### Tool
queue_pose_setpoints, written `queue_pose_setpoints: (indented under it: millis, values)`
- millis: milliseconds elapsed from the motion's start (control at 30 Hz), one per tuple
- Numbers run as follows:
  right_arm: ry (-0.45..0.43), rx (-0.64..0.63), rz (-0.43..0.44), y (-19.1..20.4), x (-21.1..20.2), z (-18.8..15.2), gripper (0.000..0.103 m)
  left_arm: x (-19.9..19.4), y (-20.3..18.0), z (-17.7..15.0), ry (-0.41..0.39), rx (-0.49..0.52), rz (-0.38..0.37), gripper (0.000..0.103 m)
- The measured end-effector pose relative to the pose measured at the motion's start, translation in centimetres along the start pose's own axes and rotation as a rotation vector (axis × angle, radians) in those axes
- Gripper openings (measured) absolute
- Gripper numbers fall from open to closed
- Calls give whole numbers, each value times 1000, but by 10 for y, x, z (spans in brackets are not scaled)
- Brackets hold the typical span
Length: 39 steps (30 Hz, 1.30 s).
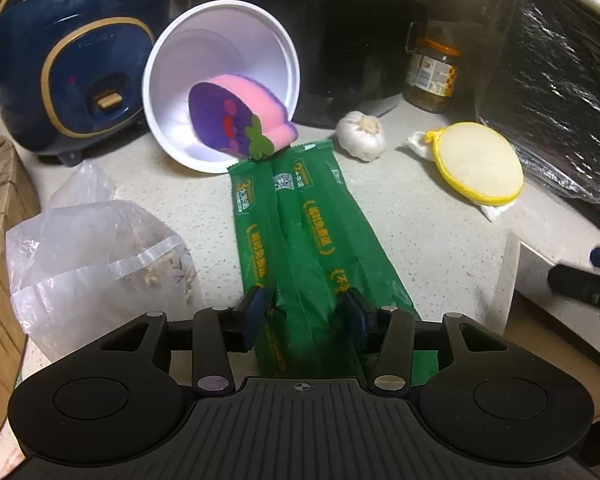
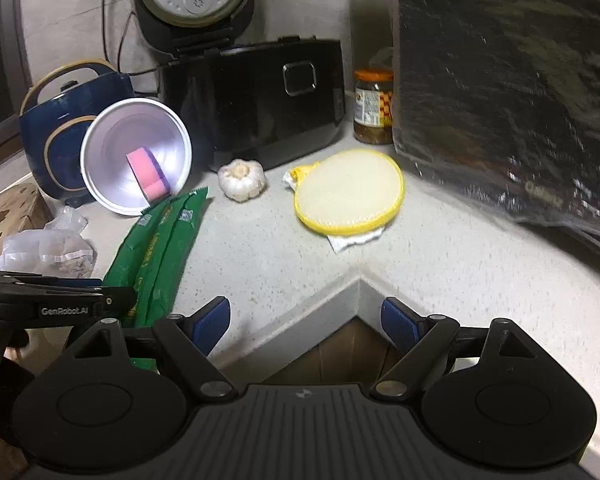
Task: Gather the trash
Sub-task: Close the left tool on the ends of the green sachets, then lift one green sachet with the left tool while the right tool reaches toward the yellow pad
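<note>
Now | left gripper pinching green wrapper, near end hidden | right gripper wide, empty

Blue rice cooker, black cooker, garlic, jar, yellow pad w/ speckled counter.

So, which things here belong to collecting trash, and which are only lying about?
Likely the job:
- green wrapper, between the left gripper fingers
- clear plastic bag
- right gripper, open, empty

Probably lying about:
- blue rice cooker
- garlic
- jar
- yellow-rimmed pad
- tipped white bowl holding a sponge
</note>
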State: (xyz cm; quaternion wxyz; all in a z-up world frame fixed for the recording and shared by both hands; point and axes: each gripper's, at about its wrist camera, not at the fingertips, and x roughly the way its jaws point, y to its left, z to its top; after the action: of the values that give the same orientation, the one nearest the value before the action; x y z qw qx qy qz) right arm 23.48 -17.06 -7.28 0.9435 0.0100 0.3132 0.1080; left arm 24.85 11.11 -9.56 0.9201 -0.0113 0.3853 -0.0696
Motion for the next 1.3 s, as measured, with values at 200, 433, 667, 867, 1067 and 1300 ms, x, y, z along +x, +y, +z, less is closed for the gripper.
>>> queue_pose_setpoints:
  millis: [200,433,667,867,1067,1300]
  values:
    - [-100,-96,-45,-3,3,20,84,-6,9,-7,-41,-47,-18,35]
    - [-99,-134,-108,-30,45,62,84,-26,23,-4,-108,-165,-44,17]
    - [-43,6,-149,-72,98,89,84,-55,26,-2,-132,-170,-131,16]
    - [36,119,-113,-92,133,88,78,-70,25,0,-138,-202,-177,16]
    - [30,117,14,-80,119,84,6,-69,27,0,-129,-203,-179,16]
    - [-21,13,142,-33,70,75,3,-64,24,-4,-104,-196,-196,16]
